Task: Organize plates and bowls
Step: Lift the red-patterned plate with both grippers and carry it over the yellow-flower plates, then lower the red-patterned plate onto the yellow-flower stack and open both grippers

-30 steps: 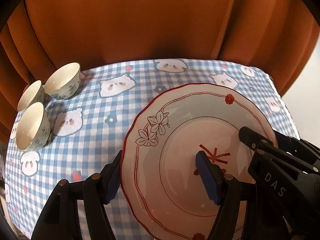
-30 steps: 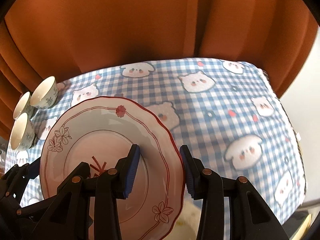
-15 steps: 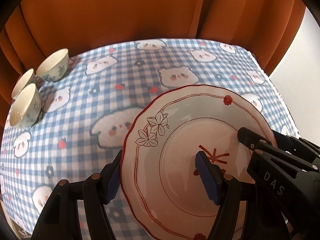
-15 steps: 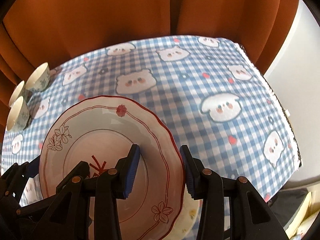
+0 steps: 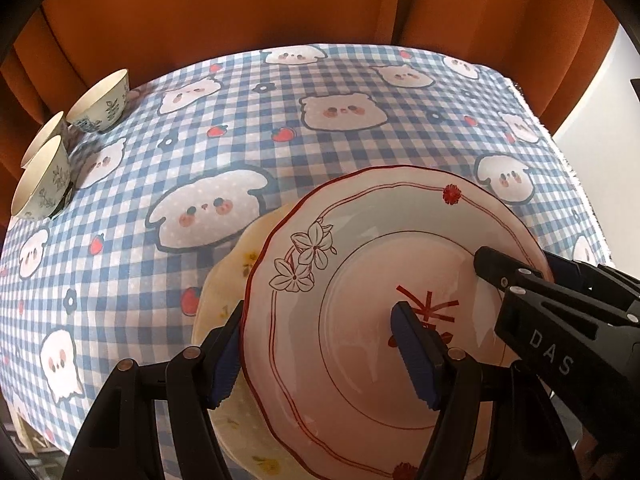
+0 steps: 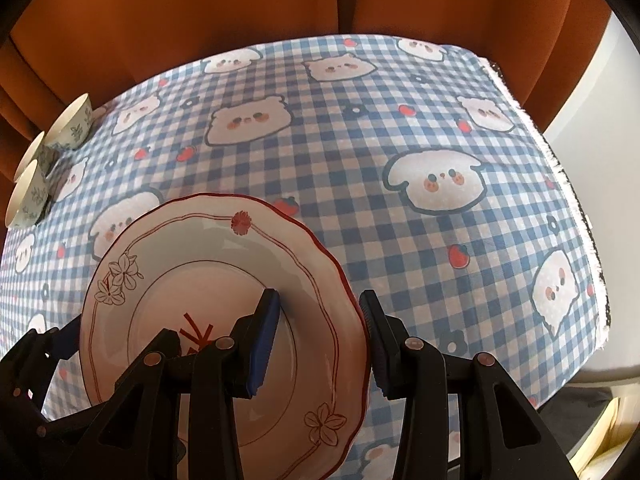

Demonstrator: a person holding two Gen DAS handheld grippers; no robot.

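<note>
A red-rimmed plate (image 5: 360, 308) with painted flowers hangs tilted above the near part of the table, carried by both tools. The left gripper (image 5: 324, 354) clamps the plate's left rim, one blue pad under it and one on its face. The right gripper (image 6: 320, 340) clamps the right rim the same way. Beneath the plate, at its left, a pale yellow plate (image 5: 228, 280) lies on the blue checked tablecloth (image 5: 240, 120); whether the two plates touch cannot be told. Three small patterned bowls (image 5: 40, 184) stand close together at the far left edge. An orange curtain (image 5: 280, 4) hangs behind the table.
</note>
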